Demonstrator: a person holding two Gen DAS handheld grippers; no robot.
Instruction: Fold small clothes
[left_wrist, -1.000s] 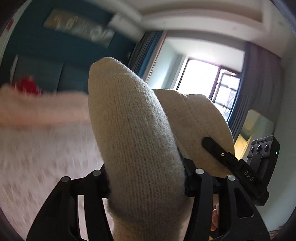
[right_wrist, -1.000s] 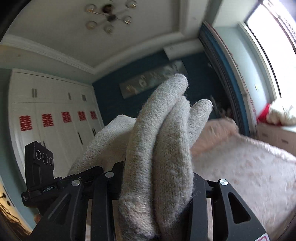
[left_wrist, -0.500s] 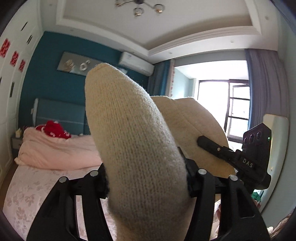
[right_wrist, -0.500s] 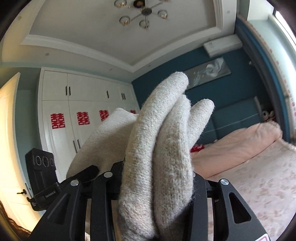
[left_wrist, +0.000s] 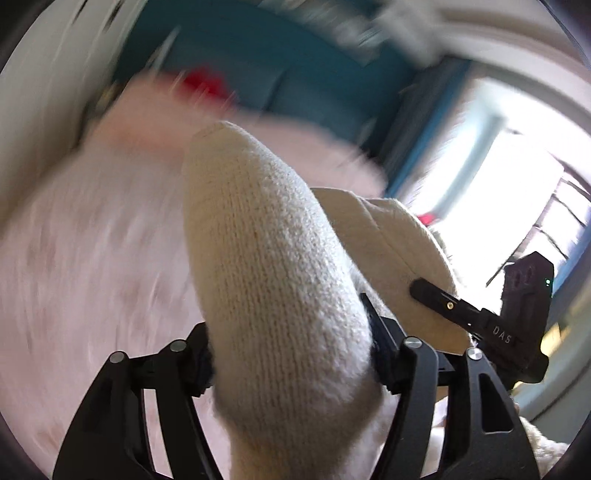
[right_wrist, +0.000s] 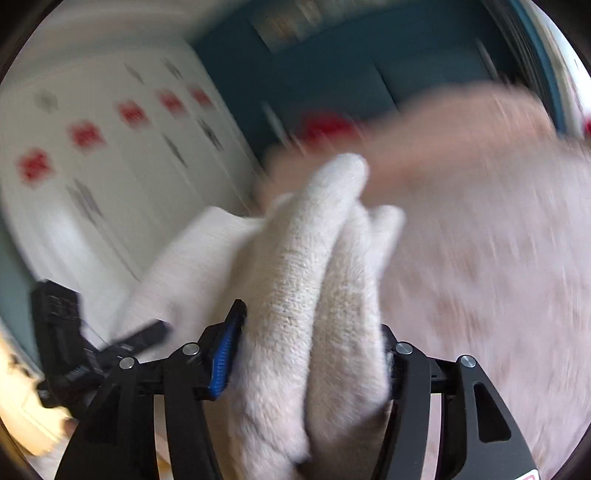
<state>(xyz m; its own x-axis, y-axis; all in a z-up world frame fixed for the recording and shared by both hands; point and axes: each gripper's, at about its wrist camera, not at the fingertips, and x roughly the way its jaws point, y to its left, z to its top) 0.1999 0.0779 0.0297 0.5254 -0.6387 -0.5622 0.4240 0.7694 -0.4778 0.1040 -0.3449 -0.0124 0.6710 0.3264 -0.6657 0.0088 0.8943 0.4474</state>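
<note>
A cream knitted garment (left_wrist: 273, 295) is clenched in the left gripper (left_wrist: 291, 354), its bunched edge rising toward 12 o'clock. Another bunch of the same garment (right_wrist: 314, 295) is pinched in the right gripper (right_wrist: 310, 354), seen at 3 o'clock in the left view. The bed (left_wrist: 85, 277) is blurred beneath. The cloth is best kept taut between both grips and lowered evenly, so that it is laid flat without creases.

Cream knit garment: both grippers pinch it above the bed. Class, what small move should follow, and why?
Probably lower the garment onto the pink bed. The left gripper and right gripper each clamp bunched fabric in mid-air, so it needs a flat surface before folding.
</note>
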